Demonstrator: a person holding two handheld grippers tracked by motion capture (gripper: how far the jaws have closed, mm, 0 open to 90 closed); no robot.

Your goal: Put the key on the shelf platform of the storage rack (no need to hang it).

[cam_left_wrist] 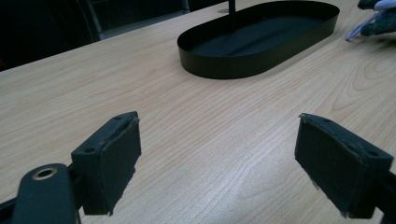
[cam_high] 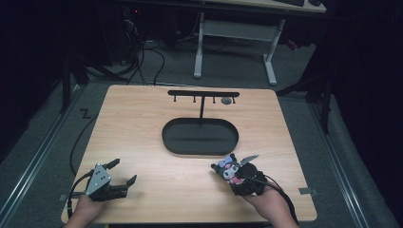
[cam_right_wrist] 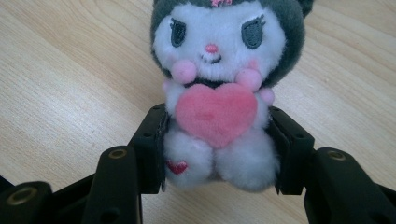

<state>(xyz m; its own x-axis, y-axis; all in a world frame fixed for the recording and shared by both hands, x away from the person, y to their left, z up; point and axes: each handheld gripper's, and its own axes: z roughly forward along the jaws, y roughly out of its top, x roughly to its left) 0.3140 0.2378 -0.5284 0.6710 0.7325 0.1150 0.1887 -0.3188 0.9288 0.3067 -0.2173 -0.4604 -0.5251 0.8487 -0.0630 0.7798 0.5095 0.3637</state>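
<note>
Two black jaws of the right gripper [cam_right_wrist: 217, 140] press against the sides of a plush toy [cam_right_wrist: 219, 93], closed on its lower body; the toy has a grey hood, a white face and a pink heart at its chest. On the wooden table [cam_high: 142, 123] it sits near the front right, just in front of the black oval tray [cam_high: 199, 136]. Well apart at front left, the left gripper [cam_high: 122, 173] rests with jaws wide and nothing between them.
</note>
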